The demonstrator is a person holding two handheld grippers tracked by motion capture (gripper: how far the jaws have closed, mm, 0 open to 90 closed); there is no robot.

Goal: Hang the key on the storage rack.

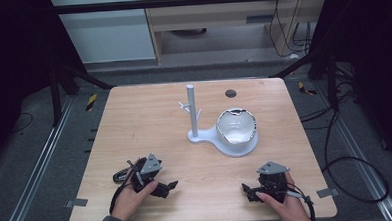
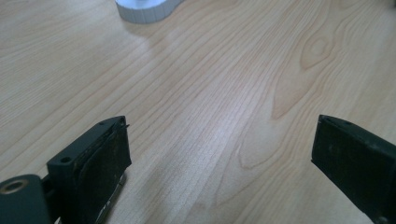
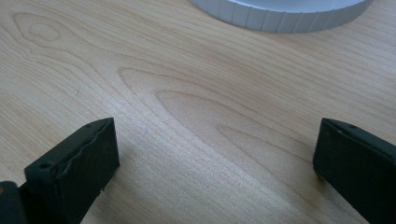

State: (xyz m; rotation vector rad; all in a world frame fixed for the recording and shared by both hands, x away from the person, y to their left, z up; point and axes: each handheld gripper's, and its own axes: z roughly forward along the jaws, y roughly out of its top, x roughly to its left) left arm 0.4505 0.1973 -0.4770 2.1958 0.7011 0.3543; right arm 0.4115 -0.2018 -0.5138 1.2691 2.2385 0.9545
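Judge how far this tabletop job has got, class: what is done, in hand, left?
Done: apparently nothing; the cup sits on the white stand's base beside its post. In hand: the left tongs and right tongs rest open and empty near the table edge. Left: seemingly everything.

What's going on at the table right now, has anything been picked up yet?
Nothing is held. A person rests the left gripper and right gripper on the near side of the wooden table, both with jaws open and only bare wood between them. Farther back stands a white stand with a pegged post, and a white bowl with a dark rim sits on its round base. Neither gripper touches it.
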